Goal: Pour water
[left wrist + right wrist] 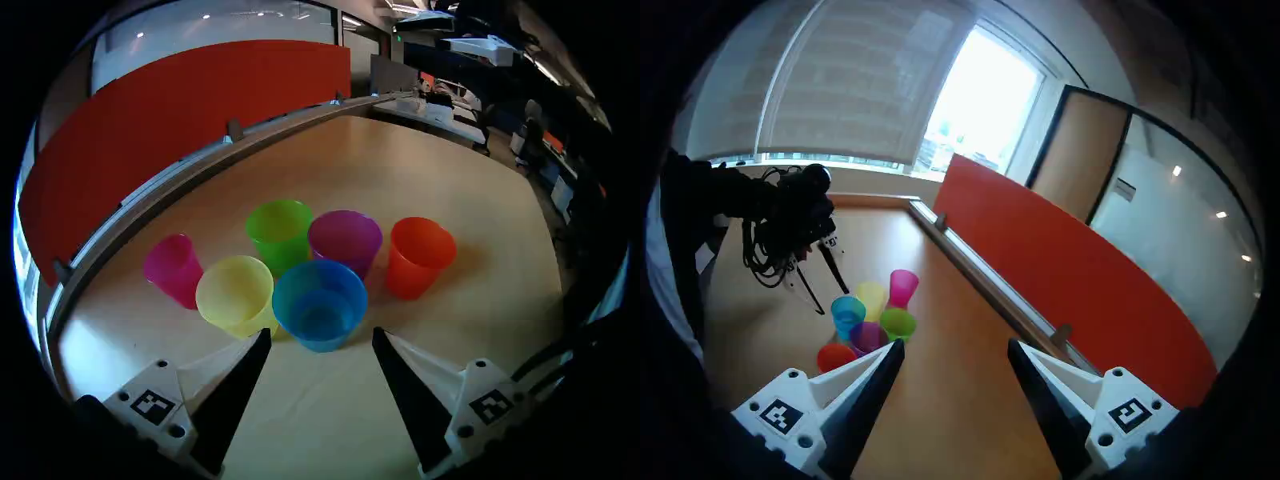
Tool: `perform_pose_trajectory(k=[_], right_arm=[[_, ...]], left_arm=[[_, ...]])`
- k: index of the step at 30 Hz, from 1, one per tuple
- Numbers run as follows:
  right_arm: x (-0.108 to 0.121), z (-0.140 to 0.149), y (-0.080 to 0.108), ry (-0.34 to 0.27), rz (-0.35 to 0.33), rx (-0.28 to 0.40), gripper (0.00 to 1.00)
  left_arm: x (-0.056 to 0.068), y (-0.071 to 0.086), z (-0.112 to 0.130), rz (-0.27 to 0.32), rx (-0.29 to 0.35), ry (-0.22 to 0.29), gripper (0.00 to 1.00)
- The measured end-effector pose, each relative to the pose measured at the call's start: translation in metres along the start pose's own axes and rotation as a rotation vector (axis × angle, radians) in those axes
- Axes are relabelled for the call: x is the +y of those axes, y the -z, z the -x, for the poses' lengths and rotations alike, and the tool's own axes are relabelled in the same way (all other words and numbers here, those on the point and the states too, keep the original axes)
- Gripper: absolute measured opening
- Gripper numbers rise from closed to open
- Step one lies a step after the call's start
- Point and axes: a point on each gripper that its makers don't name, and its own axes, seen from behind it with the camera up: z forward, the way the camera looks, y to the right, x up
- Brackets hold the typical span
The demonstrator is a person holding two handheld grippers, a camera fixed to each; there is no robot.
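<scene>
Our left gripper [320, 331] and right gripper [954, 342] both had open, empty fingers, so it looked like we were only starting and next had to grab the blue cup [320, 308].

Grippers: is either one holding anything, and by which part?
Nothing is held. The left gripper is open, its fingers short of the blue cup; the right gripper is open over the table, nothing between its fingers.

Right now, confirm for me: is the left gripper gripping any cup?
No, the left gripper stands open with nothing between its jaws, and the blue cup stands free just ahead of it.
</scene>
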Motion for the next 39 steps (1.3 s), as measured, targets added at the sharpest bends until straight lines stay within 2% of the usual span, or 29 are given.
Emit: perform_pose_trajectory(k=[18, 39], right_arm=[[0.004, 0.01, -0.006, 0.004, -0.003, -0.011, 1.0], [0.008, 0.02, -0.008, 0.004, 0.002, -0.02, 1.0]], left_arm=[[-0.002, -0.021, -0.005, 0.001, 0.009, -0.014, 0.94], [-0.003, -0.035, -0.011, 0.003, 0.026, -0.028, 0.94]])
